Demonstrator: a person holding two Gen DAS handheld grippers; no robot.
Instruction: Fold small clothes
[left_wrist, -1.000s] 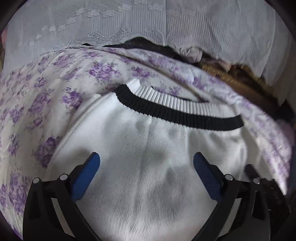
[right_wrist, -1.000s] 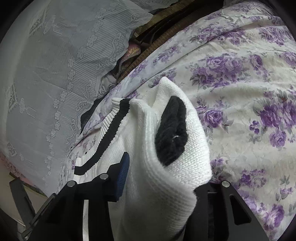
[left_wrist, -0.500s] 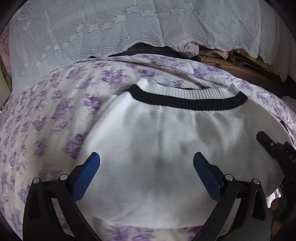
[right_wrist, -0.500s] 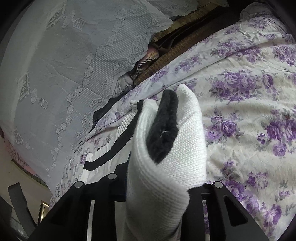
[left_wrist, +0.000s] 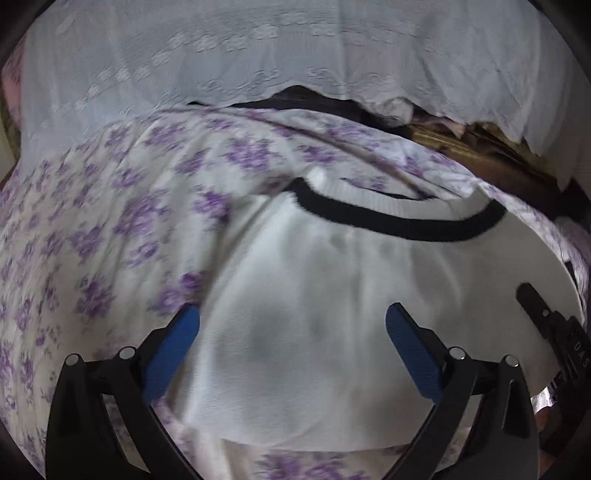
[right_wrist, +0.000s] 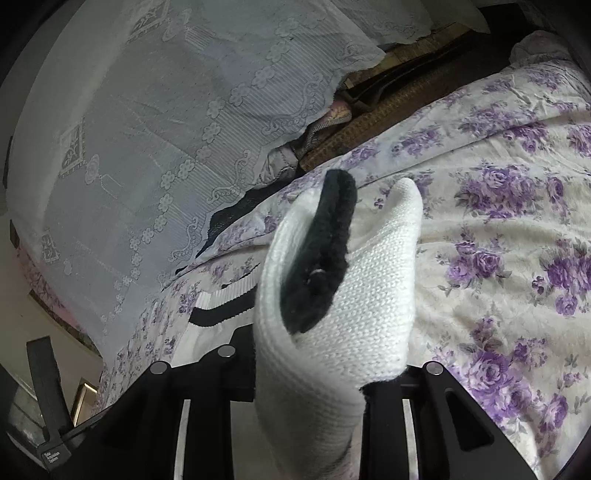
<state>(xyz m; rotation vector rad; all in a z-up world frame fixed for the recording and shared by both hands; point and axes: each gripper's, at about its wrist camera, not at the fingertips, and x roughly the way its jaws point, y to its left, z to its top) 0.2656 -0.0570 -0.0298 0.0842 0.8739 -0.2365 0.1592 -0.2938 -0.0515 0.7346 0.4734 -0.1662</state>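
Note:
A white knit sweater (left_wrist: 332, 314) with a black collar band (left_wrist: 399, 221) lies flat on a purple-flowered bedspread (left_wrist: 110, 221). My left gripper (left_wrist: 291, 347) hovers over its body, open, with nothing between the blue pads (left_wrist: 173, 350). A black part of my right gripper (left_wrist: 550, 328) shows at the sweater's right edge. In the right wrist view, my right gripper (right_wrist: 325, 373) is shut on the sweater's sleeve (right_wrist: 351, 314). The sleeve is bunched and raised off the bed, with its black cuff (right_wrist: 321, 251) pointing up. The right pads are hidden by the knit.
A white lace cloth (left_wrist: 258, 55) hangs across the back beyond the bedspread (right_wrist: 517, 258). Brown woven items and dark clothing (right_wrist: 369, 122) sit in the gap under the lace cloth (right_wrist: 147, 129). The sweater's striped ribbed edge (right_wrist: 221, 299) lies left of the lifted sleeve.
The right jaws have narrowed onto the sleeve and lifted it, and the view has rolled. The left gripper has drawn back and up, still open. The right gripper has come into the left view.

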